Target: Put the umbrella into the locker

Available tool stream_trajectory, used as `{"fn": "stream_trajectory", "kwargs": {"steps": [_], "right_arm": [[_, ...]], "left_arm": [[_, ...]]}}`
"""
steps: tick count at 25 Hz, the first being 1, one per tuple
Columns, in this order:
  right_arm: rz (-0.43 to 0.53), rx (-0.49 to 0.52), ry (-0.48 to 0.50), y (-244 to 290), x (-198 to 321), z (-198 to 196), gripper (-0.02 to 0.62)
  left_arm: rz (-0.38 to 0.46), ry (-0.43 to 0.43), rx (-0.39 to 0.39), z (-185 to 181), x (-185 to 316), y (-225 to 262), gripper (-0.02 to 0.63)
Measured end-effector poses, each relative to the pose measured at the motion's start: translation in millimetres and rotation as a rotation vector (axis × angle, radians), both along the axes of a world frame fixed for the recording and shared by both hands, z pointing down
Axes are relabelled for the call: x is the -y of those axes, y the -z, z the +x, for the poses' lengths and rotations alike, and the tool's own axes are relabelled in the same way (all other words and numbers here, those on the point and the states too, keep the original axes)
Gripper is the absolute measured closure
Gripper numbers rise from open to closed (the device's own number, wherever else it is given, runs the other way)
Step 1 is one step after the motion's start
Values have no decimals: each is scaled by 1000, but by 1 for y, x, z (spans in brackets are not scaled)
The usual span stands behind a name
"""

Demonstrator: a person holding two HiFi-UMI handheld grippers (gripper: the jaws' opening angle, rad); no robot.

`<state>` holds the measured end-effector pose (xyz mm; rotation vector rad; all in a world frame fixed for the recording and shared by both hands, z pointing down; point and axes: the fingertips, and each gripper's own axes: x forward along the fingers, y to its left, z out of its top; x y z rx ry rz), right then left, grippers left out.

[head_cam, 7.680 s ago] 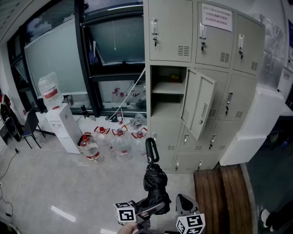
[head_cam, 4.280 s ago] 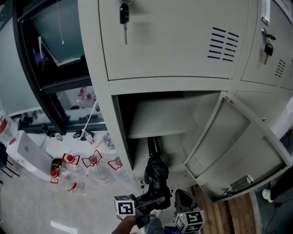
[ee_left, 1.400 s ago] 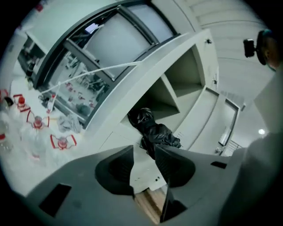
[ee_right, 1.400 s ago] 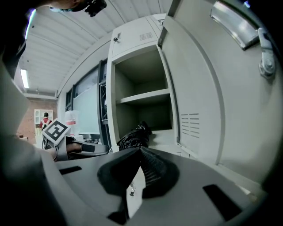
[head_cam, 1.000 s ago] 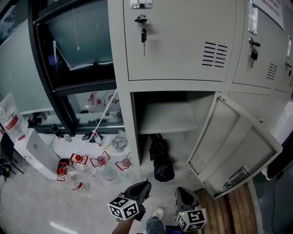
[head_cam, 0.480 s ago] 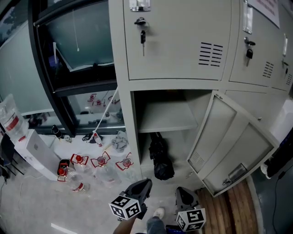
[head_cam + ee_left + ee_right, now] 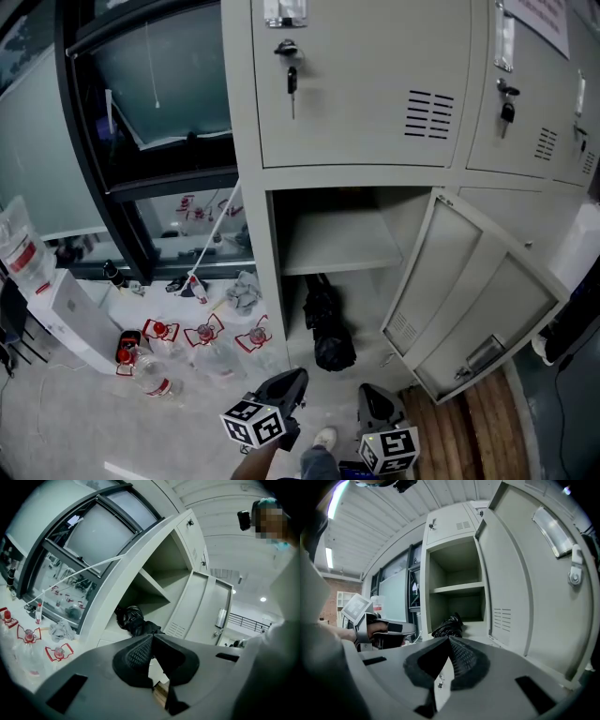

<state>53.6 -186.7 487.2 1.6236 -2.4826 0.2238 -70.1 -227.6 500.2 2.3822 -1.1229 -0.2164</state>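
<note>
The locker's [image 7: 270, 272] lower bay is open in front, half filled by the umbrella [image 7: 325, 323], with the swung-out door [image 7: 473, 291] flanking its right.

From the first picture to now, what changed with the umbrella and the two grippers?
The umbrella, earlier clamped upright in the left gripper away from the locker, was carried into the open compartment below the shelf and let go; it rests there now. The left gripper has drawn back, jaws together on nothing. Unchanged: the right gripper shut and empty, the door open.
</note>
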Motion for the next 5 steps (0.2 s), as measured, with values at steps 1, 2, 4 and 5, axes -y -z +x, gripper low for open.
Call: {"fn": "stream_trajectory", "kwargs": {"steps": [1, 2, 4, 5], "right_arm": [[-1, 0, 0, 0, 0, 0, 595], [-1, 0, 0, 0, 0, -1, 595], [-1, -1, -1, 0, 0, -2, 595], [0, -2, -1, 0, 0, -2, 595]], "left_arm": [[-3, 2, -5, -1, 1, 0, 592], [-3, 3, -8, -2, 1, 0, 592], [0, 3, -15, -3, 2, 1, 592], [1, 2, -19, -4, 2, 2, 592]]}}
